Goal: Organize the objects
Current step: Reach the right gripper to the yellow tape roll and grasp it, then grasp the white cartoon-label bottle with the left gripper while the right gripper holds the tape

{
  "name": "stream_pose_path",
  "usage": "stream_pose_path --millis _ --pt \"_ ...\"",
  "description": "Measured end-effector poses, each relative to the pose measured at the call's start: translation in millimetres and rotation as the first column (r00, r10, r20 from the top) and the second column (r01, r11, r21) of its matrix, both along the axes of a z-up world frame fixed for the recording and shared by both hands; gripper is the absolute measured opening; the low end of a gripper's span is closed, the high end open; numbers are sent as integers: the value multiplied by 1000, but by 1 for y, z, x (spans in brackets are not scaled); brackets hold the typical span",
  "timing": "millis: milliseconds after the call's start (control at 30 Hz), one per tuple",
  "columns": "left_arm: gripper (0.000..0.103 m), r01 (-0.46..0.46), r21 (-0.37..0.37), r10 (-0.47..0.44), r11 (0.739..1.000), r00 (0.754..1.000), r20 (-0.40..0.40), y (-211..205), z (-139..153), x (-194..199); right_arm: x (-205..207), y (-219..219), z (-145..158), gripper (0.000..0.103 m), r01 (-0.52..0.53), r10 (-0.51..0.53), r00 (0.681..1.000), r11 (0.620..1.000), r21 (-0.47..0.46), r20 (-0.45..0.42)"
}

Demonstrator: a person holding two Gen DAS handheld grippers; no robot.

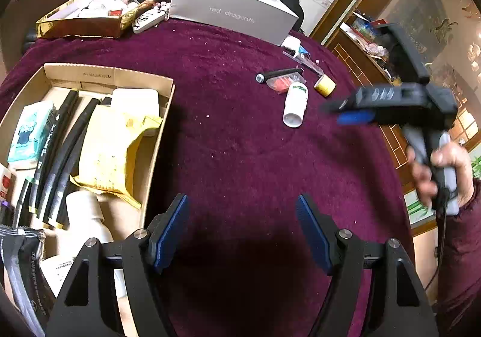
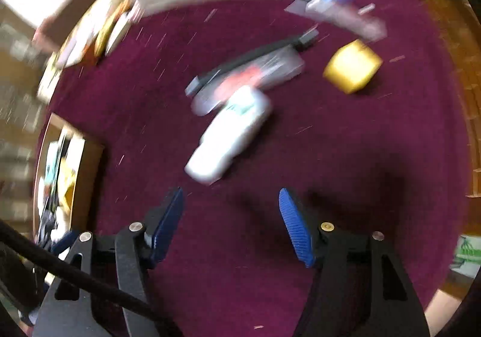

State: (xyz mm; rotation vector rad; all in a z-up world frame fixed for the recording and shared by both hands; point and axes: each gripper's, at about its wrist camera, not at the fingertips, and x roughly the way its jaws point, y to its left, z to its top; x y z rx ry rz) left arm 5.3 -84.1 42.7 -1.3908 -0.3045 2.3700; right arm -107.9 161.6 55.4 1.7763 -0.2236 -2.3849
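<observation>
broadly, a maroon cloth (image 1: pixel 228 138) covers the table. at its left sits a cardboard box (image 1: pixel 150 81) packed with tubes and packets. the left gripper (image 1: pixel 242 231) hangs over bare cloth, jaws wide, holding nothing. the right gripper (image 2: pixel 230 222), also spread and empty, hovers near a white bottle (image 1: pixel 294 104) lying on its side, beside a small yellow roll (image 1: pixel 325 85).

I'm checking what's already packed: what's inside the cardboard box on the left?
The cardboard box holds a yellow packet, black tubes, a teal pack and a white bottle. Whatever lies beneath them is covered.
</observation>
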Motion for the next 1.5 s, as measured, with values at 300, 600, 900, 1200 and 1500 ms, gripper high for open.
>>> stream_pose_path --millis 300,600,900,1200,1500 --pt "67 17 -10 -17 1000 1000 17 11 -3 3 -52 99 -1 70 367 -364 919 930 -14 -153" --pt "67 15 -36 -14 999 1000 26 18 -5 3 -81 93 -34 44 465 -469 877 883 -55 -103" --pt "67 31 -58 -30 998 1000 7 26 -1 2 -39 88 -29 30 426 -419 899 904 34 -128" --pt "67 100 -209 -132 973 981 -145 77 9 -47 56 79 -37 30 376 -379 910 925 -51 -171" --pt "67 137 -285 -194 949 963 -184 134 -5 -100 81 84 -42 30 388 -420 876 906 -171 -237"
